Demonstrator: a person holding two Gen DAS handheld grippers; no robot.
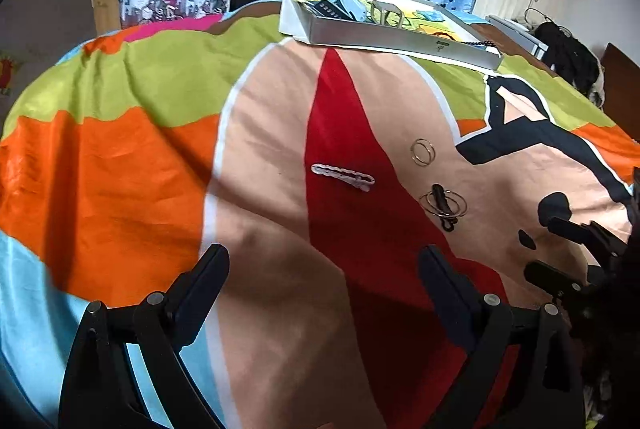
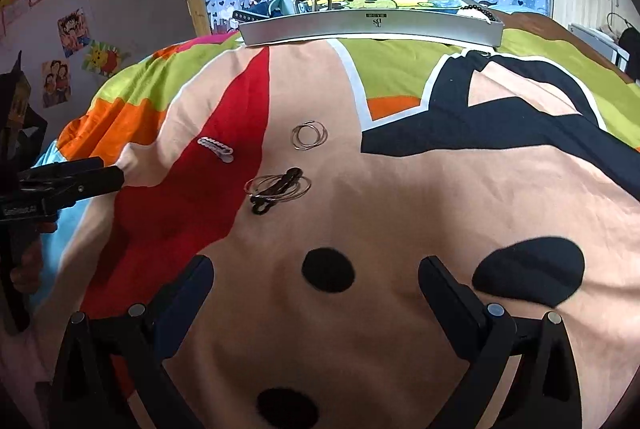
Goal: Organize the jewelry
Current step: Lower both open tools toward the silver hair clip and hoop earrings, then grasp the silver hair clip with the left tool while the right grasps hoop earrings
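Here both claws hang spread and empty above the bed cover (image 2: 400, 189), nothing between their fingers. In the right wrist view the right claw (image 2: 316, 277) points up the frame at the loose jewelry: a black clip tangled with thin hoops (image 2: 278, 189) lies just left of centre, a second set of hoops (image 2: 309, 135) sits beyond it, and a white hair clip (image 2: 216, 149) rests further left on the red patch, its long axis slanting from upper left to lower right. The grey tray (image 2: 372, 25) (already holding a few pieces) stands at the top centre, well apart from all of these.

In the left wrist view the left claw (image 1: 324, 261) faces the white hair clip (image 1: 343, 177) almost straight ahead, so the left hand looks better placed for it, while the black clip and hoops (image 1: 443, 205) lie to its right, and I judge them nearer the right claw. Only the right view shows the left claw from the side, at the left edge.
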